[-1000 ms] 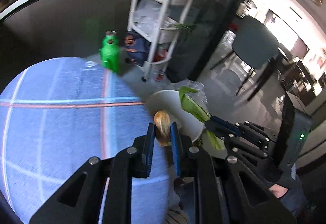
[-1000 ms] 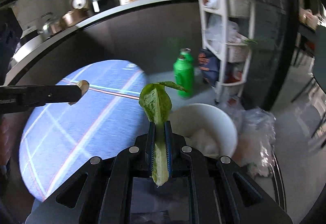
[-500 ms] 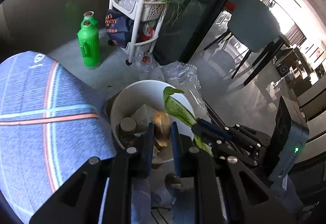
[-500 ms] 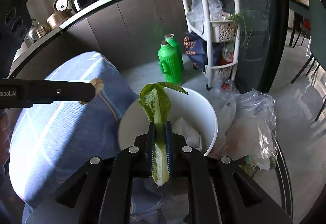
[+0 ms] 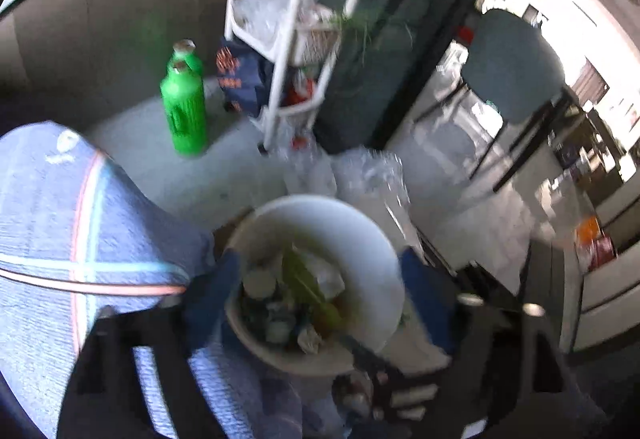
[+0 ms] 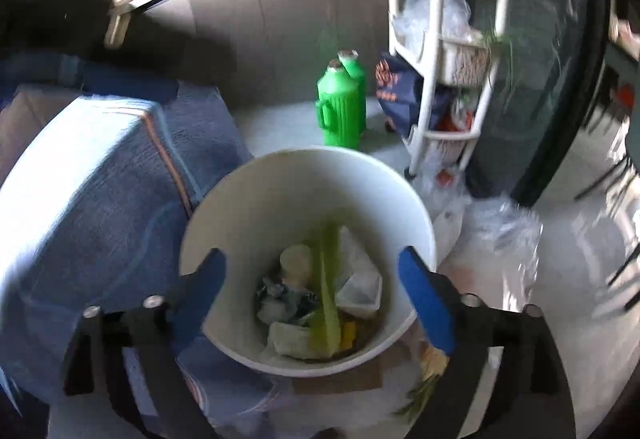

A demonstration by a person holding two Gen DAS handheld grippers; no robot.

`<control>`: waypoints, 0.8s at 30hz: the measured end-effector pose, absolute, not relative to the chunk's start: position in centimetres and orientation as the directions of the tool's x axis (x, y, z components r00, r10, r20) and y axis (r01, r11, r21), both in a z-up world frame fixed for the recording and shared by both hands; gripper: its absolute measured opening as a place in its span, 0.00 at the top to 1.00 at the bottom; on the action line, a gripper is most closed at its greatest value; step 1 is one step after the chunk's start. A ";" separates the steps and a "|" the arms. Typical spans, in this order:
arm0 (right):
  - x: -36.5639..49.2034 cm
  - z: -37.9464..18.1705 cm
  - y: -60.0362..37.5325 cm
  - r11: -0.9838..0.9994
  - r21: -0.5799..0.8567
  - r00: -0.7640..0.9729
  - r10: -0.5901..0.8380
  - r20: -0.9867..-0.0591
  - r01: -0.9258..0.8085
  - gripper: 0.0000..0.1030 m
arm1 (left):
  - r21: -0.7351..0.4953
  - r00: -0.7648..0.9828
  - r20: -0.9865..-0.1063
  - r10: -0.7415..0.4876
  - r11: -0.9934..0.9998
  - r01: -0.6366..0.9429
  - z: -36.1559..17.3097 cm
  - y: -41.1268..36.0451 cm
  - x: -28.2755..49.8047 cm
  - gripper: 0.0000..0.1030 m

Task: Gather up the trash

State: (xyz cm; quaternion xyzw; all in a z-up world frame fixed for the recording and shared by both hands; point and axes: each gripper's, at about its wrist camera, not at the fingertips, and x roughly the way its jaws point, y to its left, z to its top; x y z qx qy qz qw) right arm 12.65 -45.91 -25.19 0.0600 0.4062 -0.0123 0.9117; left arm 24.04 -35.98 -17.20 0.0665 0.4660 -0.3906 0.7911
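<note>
Kitchen floor: white bin (image 6: 256, 199); both grippers' fingers just spread, empty.

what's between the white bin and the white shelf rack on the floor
In the right wrist view, crumpled clear plastic bags lie between the white bin and the shelf rack.

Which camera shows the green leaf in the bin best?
The right wrist view: it looks straight down into the white bin, so the green leaf shows as one long strip among the trash. The left wrist view shows the same leaf, but smaller, blurrier and partly lost among the other rubbish.
</note>
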 end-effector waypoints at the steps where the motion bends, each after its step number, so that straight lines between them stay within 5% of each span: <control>1: 12.4 -25.0 -45.9 0.992 0.100 0.676 0.025 -0.736 0.072 0.08 | -0.256 0.285 -0.779 -0.559 0.697 0.670 -16.9 -35.7 24.1 0.04; 14: 10.9 -21.5 -44.3 0.991 0.106 0.696 0.019 -0.718 0.082 0.08 | -0.240 0.373 -0.757 -0.536 0.760 0.604 -13.5 -32.0 22.6 0.04; 24: 8.1 -12.9 -40.0 0.996 0.064 0.744 -0.005 -0.668 0.064 0.08 | -0.164 0.589 -0.697 -0.409 0.890 0.425 -5.4 -22.3 17.5 0.04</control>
